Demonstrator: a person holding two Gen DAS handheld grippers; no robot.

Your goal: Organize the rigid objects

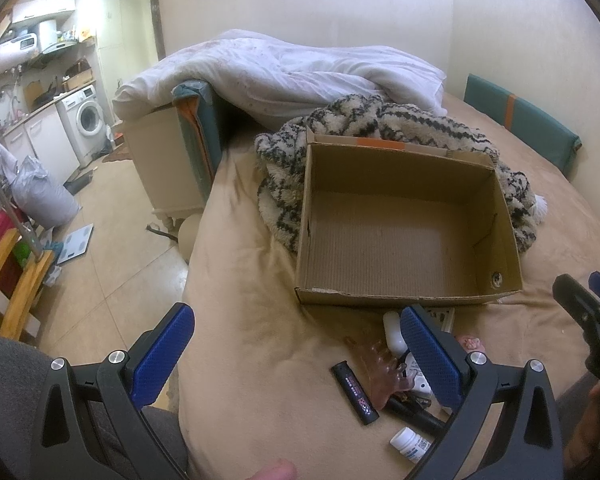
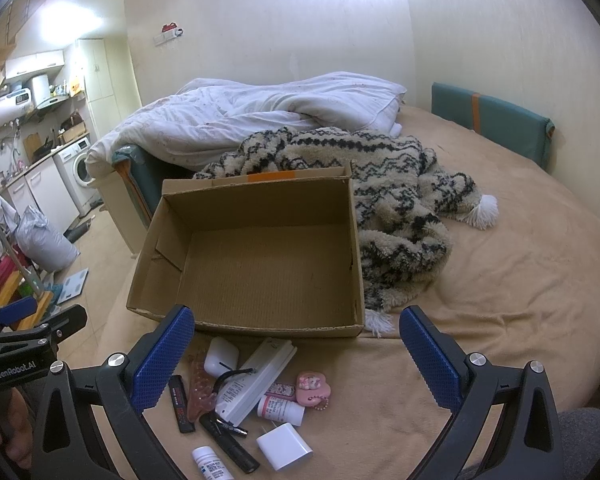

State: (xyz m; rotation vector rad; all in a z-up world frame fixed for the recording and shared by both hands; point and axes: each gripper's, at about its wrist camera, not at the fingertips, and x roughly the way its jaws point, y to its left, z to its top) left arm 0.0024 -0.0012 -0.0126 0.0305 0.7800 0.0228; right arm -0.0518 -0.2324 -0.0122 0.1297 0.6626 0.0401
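Note:
An open, empty cardboard box (image 1: pixel 404 236) (image 2: pixel 256 252) sits on the tan bed. In front of it lies a pile of small items: a white earbud case (image 2: pixel 221 356), a white power strip (image 2: pixel 256 378), a pink charm (image 2: pixel 313 387), a white charger cube (image 2: pixel 284 445), a black lighter (image 1: pixel 354 392) (image 2: pixel 181 402), a pink hair claw (image 1: pixel 384 368), white pill bottles (image 1: pixel 410 443) (image 2: pixel 281 409). My left gripper (image 1: pixel 296 354) is open above the bed's left edge. My right gripper (image 2: pixel 296 354) is open above the pile. Both are empty.
A patterned fleece blanket (image 2: pixel 396 208) lies behind and beside the box, a white duvet (image 2: pixel 252 116) further back. A green cushion (image 2: pixel 492 128) leans on the wall. The bed's left edge drops to a tiled floor (image 1: pixel 112 272) with a scale and bags.

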